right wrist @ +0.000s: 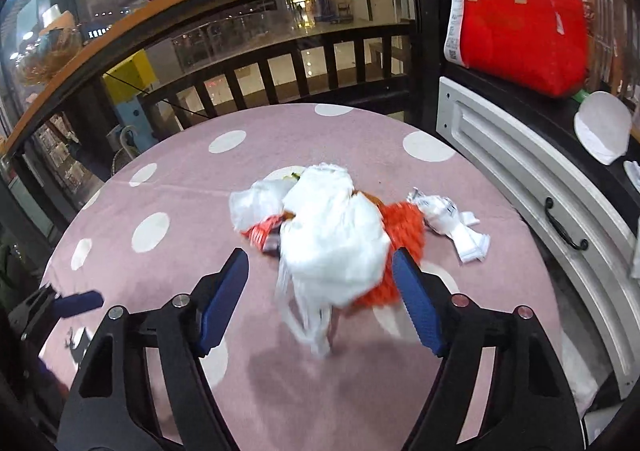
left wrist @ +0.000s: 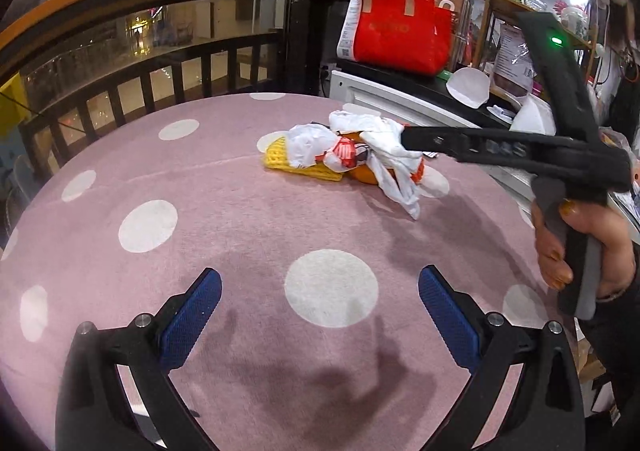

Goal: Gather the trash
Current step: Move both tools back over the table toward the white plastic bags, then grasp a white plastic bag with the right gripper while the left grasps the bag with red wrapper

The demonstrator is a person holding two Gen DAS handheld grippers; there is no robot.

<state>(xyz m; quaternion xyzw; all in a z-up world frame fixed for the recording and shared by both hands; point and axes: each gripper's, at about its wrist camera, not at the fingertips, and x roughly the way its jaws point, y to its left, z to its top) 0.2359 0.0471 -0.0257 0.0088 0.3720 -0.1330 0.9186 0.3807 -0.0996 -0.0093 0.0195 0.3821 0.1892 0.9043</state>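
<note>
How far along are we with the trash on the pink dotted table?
Done: the trash looks gathered into one pile, white plastic bag on top, yellow foam net beside it. In hand: the right gripper is open at the bag, nothing clamped. Left: grasping the pile and the crumpled wrapper lying apart. The left gripper hangs open over the table.

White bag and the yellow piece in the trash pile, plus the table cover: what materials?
White bag: thin plastic film by the look; crumpled, slightly translucent, with limp trailing handles.
Yellow piece: probably foam fruit netting; soft open mesh pattern, matte.
Table cover: looks like matte fabric, pink with white dots, with a faint crease line; it could be a coated cloth.
</note>
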